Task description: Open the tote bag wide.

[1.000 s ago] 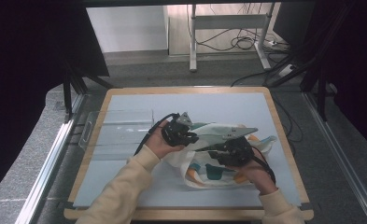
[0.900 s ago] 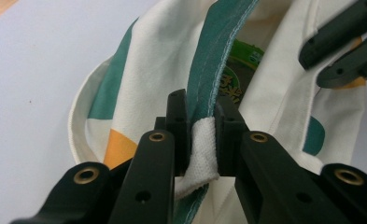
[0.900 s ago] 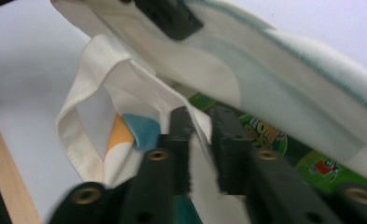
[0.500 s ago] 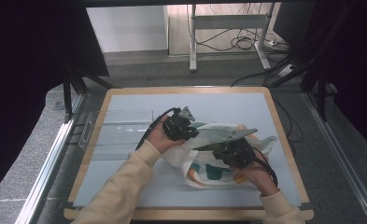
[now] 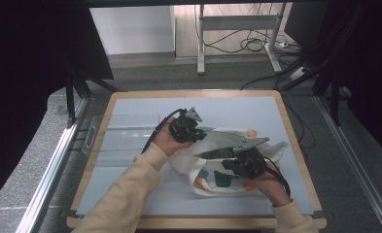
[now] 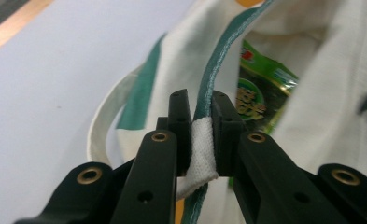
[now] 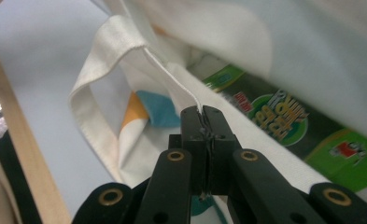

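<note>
One cloth tote bag [image 5: 217,167] lies on the pale blue mat [image 5: 130,194] of the table, a little right of centre and toward the near edge, and two grippers are on it. The left gripper [image 5: 198,135] sits at the bag's far left corner; in the left gripper view its jaws are narrow, pinched on the bag's green-trimmed rim [image 6: 204,98] with a fold of white cloth between the pads. The right gripper [image 5: 232,166] is at the near right side of the bag. Its jaws have just been closing, and in the right gripper view they stand nearly together, clamped on the thin white edge of the bag's mouth [image 7: 172,74].

Between the two grips the mouth is held open, and one green snack packet [image 7: 284,126] shows inside, its printing partly hidden by cloth. The same green packet [image 6: 256,93] peeks out in the left gripper view, just right of the trimmed rim.

One looped cloth handle [image 7: 95,88] hangs slack to the left in the right gripper view, over the mat. One clear plastic tray [image 5: 120,133] lies flat at the left of the table, well apart from the bag. Two cream sleeves come in from the near edge, one per hand.
</note>
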